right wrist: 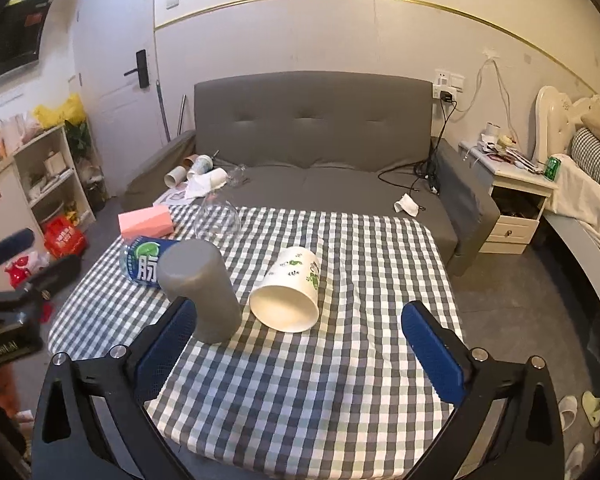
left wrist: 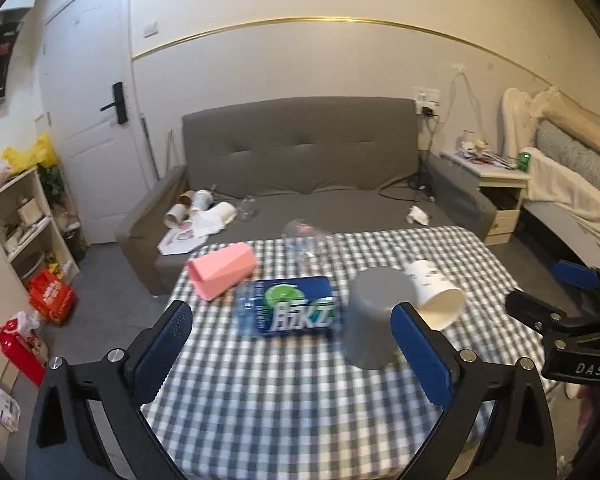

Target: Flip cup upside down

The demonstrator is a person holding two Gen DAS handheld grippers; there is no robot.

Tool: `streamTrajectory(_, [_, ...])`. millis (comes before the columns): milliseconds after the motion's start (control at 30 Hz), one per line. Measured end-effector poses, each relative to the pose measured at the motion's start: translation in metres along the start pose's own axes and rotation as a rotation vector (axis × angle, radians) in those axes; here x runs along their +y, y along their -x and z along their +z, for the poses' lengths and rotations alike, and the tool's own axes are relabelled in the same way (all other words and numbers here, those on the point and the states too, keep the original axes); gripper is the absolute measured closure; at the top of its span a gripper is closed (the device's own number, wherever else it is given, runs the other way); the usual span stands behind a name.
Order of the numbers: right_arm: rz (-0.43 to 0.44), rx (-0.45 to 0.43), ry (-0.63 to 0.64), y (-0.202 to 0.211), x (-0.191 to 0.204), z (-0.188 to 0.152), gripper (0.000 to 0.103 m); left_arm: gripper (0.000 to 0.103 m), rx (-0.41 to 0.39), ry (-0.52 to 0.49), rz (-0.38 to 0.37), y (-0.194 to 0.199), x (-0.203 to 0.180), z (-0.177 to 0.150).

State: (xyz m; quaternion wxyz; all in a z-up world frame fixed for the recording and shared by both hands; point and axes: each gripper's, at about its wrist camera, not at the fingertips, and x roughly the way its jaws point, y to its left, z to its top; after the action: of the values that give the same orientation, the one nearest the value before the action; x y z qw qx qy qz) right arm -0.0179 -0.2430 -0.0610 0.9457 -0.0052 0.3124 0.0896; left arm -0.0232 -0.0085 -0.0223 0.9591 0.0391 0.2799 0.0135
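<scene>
A grey cup (left wrist: 374, 316) (right wrist: 202, 292) stands upside down on the checked tablecloth (left wrist: 284, 400) (right wrist: 320, 380), closed end up. A white paper cup with green print (right wrist: 290, 290) (left wrist: 436, 294) lies on its side to its right, mouth toward me. My left gripper (left wrist: 296, 356) is open and empty, its right finger just in front of the grey cup. My right gripper (right wrist: 300, 354) is open and empty, in front of both cups, its left finger near the grey cup's base.
A blue-labelled water bottle (left wrist: 288, 310) (right wrist: 144, 258) lies left of the grey cup. A pink box (left wrist: 222, 270) (right wrist: 146, 220) and a clear glass (left wrist: 304, 240) (right wrist: 218, 216) sit at the table's far side. A grey sofa (right wrist: 312, 152) stands behind, a nightstand (right wrist: 516, 196) right.
</scene>
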Motion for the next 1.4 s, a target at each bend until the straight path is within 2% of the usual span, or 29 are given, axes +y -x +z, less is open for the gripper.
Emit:
streamTrajectory(167, [-0.005,0.001,0.022,-0.004,0.006,-0.002,0.000,0.000,0.019,0.053,-0.003,-0.007,0.012,-0.002])
streamTrajectory(1033, [-0.020,0.015,-0.007,-0.006,0.000,0.001,0.000,0.000,0.038,0.032,-0.032,-0.011,0.010,-0.004])
streamTrajectory(1400, [-0.017,0.029,-0.001,-0.008,0.002,0.000,0.000,0.000,0.044,0.034,-0.018,-0.010,0.012,-0.003])
